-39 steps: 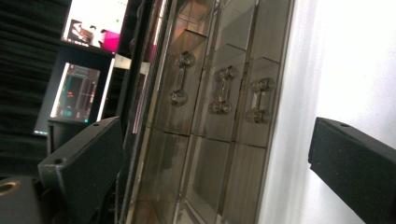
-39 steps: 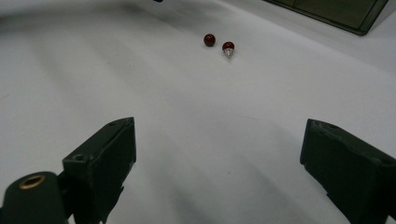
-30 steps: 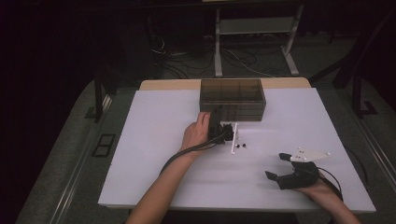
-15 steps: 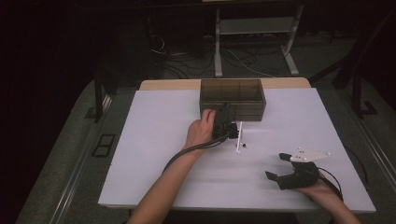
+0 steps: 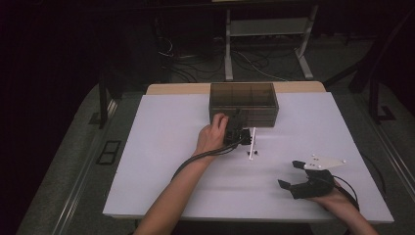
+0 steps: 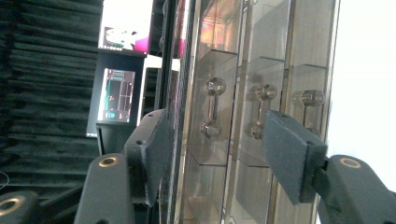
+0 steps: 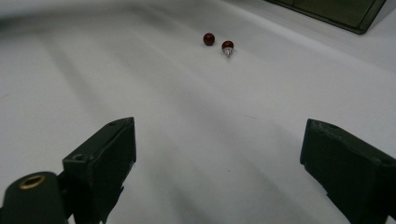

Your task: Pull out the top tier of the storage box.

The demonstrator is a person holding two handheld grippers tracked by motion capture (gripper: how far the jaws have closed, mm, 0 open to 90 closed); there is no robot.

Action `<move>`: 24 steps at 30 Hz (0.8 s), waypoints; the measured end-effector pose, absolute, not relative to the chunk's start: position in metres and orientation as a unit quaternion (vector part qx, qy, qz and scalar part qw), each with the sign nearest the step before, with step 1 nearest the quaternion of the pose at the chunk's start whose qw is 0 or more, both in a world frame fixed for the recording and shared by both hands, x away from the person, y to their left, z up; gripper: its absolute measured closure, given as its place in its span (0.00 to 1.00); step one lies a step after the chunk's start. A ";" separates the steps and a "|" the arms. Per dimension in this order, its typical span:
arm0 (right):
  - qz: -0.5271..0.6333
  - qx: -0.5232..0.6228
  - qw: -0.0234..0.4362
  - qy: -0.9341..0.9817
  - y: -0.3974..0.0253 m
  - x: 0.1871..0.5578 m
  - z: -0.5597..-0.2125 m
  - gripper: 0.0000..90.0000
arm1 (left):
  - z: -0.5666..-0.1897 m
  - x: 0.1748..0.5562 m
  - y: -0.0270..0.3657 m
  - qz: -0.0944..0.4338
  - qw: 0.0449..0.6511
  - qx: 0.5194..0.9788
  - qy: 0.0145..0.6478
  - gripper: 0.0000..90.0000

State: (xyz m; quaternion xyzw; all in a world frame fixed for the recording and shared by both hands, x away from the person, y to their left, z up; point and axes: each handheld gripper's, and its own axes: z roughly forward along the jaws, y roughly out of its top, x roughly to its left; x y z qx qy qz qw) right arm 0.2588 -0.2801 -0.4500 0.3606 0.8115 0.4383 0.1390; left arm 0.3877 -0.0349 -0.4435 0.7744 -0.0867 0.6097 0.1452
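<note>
The left gripper (image 6: pixel 212 154), jaws wide, stands at the front of the smoked drawer box (image 5: pixel 243 102) at the far middle of the table (image 5: pixel 161 147). To pull well, centre on one drawer handle (image 6: pixel 211 108) (three stand side by side), close squarely and draw straight. The right gripper (image 7: pixel 217 172) rests wide near right. Two red beads (image 7: pixel 215 42) lie between; drawer contents can't be made out.
</note>
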 end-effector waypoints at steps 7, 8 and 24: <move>0.438 0.361 0.139 0.812 -0.280 0.259 -0.450 0.11 | -0.445 0.390 -0.036 0.612 0.137 0.774 -0.084 0.59; 0.438 0.361 0.139 0.812 -0.280 0.259 -0.450 0.11 | -0.444 0.390 -0.036 0.613 0.137 0.774 -0.084 0.61; 0.438 0.360 0.141 0.811 -0.281 0.259 -0.450 0.11 | -0.444 0.395 -0.042 0.613 0.125 0.776 -0.077 0.80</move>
